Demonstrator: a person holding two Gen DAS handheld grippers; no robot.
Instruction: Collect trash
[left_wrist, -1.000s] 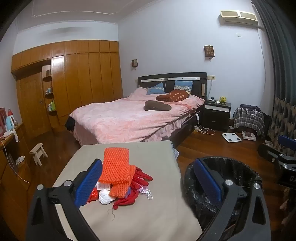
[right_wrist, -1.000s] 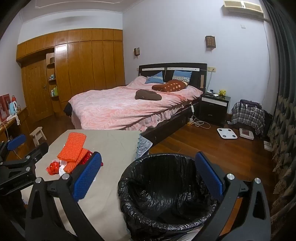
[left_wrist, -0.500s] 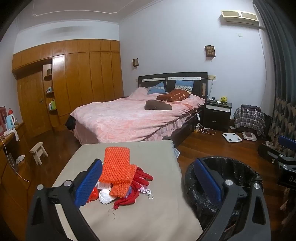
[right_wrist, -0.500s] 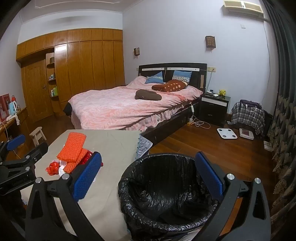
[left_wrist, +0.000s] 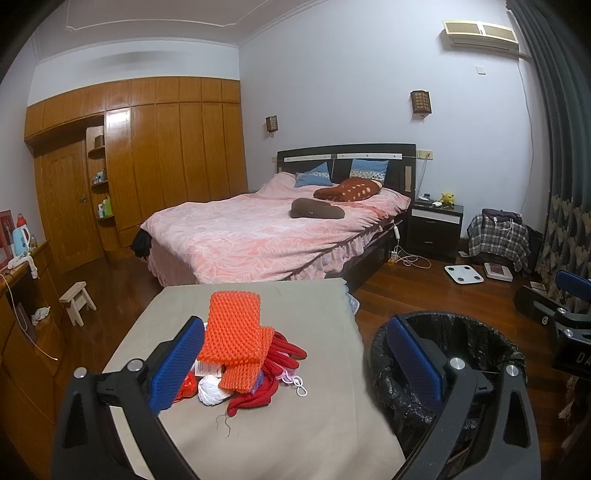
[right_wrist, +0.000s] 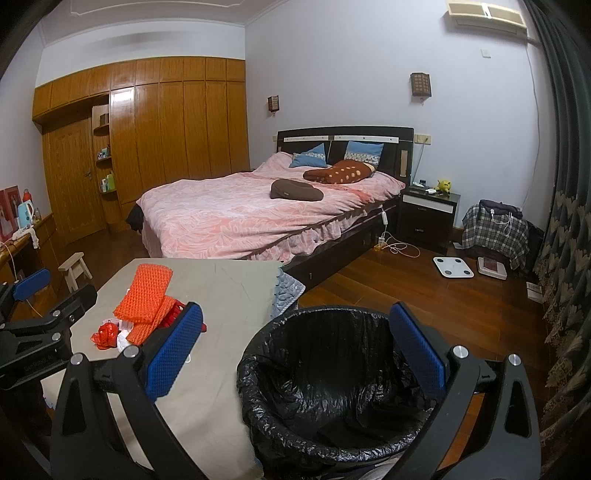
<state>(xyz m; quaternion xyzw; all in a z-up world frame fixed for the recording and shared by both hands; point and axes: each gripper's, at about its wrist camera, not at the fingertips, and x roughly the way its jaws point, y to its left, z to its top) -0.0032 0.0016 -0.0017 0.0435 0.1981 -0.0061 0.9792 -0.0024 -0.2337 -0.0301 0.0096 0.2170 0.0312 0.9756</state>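
From the left wrist, barely any shift: left claw (left_wrist: 295, 365) wide open, empty, hovering short of the orange foam netting (left_wrist: 232, 339) heaped on the desk (left_wrist: 295, 435); from the right wrist, right claw (right_wrist: 295, 350) equally spread, empty, unmoved above the black-lined bin (right_wrist: 332, 387), so collecting not yet begun.

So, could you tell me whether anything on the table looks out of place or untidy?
Yes: a jumbled trash pile sits on the table, orange foam netting on top of red and white scraps, beside the empty bin.
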